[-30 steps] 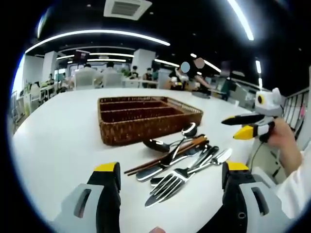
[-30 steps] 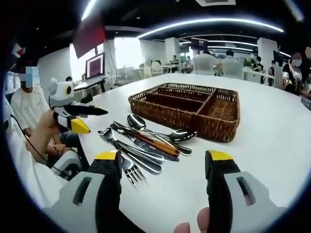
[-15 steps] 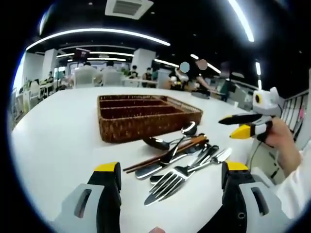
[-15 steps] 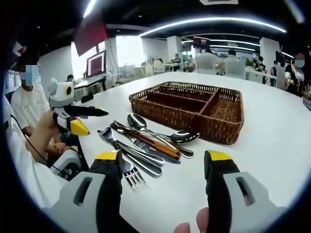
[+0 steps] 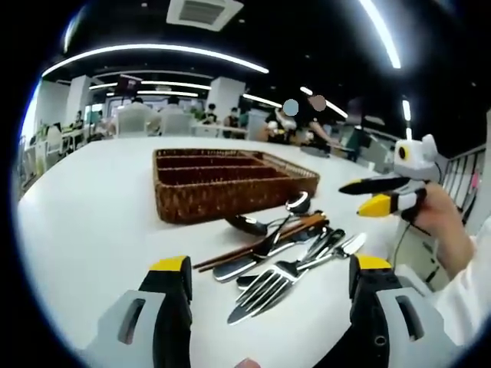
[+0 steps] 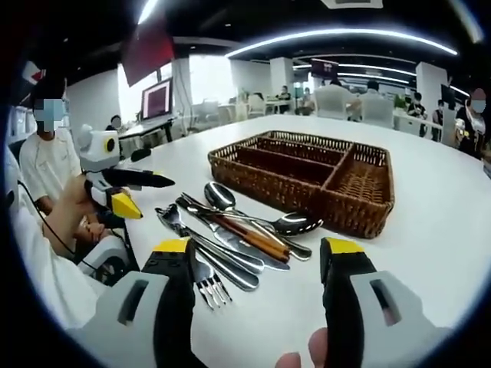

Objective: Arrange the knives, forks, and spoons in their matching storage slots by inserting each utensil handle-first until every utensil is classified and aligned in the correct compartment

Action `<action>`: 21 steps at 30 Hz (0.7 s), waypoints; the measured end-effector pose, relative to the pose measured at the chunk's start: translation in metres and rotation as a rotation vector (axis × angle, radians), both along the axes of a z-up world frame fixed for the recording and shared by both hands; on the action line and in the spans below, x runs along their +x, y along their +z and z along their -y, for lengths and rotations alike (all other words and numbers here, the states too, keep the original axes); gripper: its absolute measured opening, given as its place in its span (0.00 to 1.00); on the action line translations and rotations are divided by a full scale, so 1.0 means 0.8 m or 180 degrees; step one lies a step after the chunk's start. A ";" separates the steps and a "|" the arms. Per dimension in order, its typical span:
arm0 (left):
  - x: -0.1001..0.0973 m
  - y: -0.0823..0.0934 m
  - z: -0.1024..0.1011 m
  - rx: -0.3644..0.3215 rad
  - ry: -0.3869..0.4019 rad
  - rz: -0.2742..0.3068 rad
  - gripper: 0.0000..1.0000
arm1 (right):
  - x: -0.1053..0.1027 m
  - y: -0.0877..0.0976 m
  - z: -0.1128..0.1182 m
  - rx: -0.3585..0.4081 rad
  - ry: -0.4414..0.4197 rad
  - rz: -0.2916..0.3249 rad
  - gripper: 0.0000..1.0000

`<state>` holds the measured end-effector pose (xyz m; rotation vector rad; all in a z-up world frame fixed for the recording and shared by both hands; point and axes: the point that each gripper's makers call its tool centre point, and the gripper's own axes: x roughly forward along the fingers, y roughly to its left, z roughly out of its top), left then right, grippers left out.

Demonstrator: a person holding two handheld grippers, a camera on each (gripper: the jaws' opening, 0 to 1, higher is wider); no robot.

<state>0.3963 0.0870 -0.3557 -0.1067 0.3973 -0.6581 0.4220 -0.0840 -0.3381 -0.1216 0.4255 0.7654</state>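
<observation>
Nothing on the bench (image 5: 84, 222) has moved; both views only shifted slightly; the cutlery pile (image 6: 234, 230) lies loose beside the wicker tray (image 6: 307, 172), unsorted; left hand-held gripper (image 5: 265, 268) and right hand-held gripper (image 6: 257, 253) hover open, empty, ready to pick.

Ahead of the yellow-tipped black fingers (image 5: 170, 270), a brown woven wicker tray (image 5: 230, 184) and shiny silver cutlery (image 5: 284, 257) sit on a white table (image 5: 92, 222).
</observation>
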 end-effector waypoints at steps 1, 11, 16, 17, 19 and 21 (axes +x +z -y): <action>0.000 -0.001 0.000 -0.0003 -0.0002 -0.0003 0.84 | 0.001 0.000 -0.002 -0.0010 0.0011 0.0009 0.68; 0.000 -0.004 0.002 -0.0015 -0.0044 0.0007 0.82 | 0.011 -0.004 -0.017 -0.0090 0.0157 0.0045 0.61; 0.001 -0.006 0.001 -0.0023 -0.0045 0.0004 0.82 | 0.014 -0.004 -0.026 -0.0103 0.0251 0.0056 0.57; 0.001 -0.007 0.000 -0.0019 -0.0045 0.0004 0.82 | 0.015 -0.004 -0.028 -0.0103 0.0263 0.0062 0.56; 0.002 -0.006 -0.001 -0.0018 -0.0040 0.0011 0.82 | 0.017 -0.004 -0.032 -0.0120 0.0301 0.0070 0.54; 0.002 -0.006 -0.002 -0.0028 -0.0037 0.0016 0.82 | 0.019 -0.004 -0.036 -0.0138 0.0332 0.0071 0.53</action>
